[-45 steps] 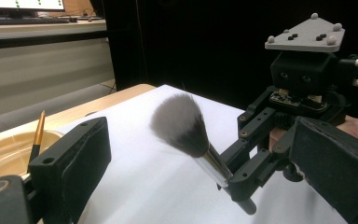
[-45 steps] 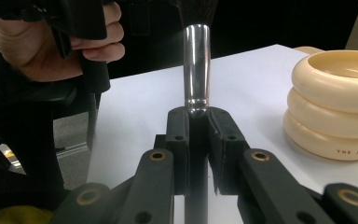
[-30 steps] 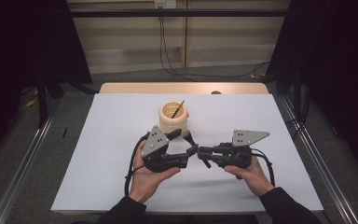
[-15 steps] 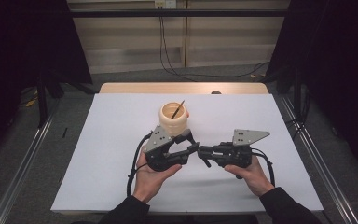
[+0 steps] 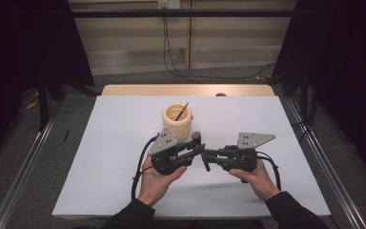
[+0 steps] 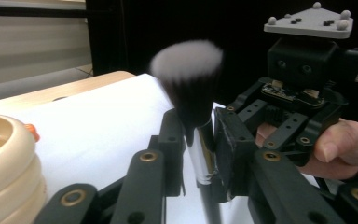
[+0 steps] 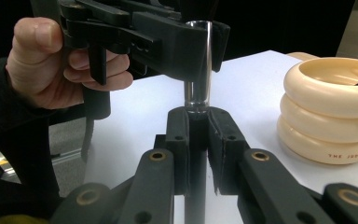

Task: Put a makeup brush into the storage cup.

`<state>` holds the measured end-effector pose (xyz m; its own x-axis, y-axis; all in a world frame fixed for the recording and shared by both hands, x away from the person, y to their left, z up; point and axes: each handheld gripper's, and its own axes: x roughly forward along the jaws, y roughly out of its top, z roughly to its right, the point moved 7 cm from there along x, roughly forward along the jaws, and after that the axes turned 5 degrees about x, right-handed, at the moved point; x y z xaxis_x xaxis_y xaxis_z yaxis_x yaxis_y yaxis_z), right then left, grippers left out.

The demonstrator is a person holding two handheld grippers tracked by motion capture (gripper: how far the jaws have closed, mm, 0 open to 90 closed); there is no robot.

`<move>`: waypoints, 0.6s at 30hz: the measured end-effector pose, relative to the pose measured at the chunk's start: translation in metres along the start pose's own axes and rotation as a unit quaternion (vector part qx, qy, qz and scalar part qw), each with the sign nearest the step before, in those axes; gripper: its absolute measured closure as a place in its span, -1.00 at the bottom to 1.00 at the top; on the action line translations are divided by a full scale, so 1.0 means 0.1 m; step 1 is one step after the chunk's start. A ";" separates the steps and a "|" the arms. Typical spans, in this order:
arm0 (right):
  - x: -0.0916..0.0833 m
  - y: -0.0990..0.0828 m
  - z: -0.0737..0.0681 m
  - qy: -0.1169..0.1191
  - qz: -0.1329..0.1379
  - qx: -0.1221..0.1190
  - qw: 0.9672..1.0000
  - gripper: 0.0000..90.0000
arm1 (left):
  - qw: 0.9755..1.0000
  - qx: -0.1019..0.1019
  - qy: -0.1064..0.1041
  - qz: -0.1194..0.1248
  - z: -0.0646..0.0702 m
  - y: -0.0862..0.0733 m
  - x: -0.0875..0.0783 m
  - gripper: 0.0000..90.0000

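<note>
Cream ribbed holder (image 5: 178,122) stands just behind both grippers, one thin tool inside it. Left gripper (image 6: 200,140), jaws just closing, clamps the makeup brush (image 6: 189,70) at its ferrule; right gripper (image 7: 198,123) grips the handle (handover under way). Remaining, by my judgement: right release, then deposit in the holder.

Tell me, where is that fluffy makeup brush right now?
The makeup brush stands upright between both grippers, mid-table, just in front of the cream holder.
</note>
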<state>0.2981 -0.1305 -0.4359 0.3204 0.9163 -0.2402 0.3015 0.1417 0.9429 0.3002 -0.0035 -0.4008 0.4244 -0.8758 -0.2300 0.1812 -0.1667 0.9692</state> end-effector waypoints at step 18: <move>0.01 0.01 -0.02 0.004 0.003 0.000 1.000 0.75 | 1.000 -0.002 -0.017 -0.001 0.01 0.03 -0.02 0.73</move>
<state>0.2968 -0.1288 -0.4349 0.3150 0.9201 -0.2329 0.3003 0.1362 0.9441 0.2988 -0.0032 -0.3978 0.3937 -0.8904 -0.2283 0.1853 -0.1664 0.9685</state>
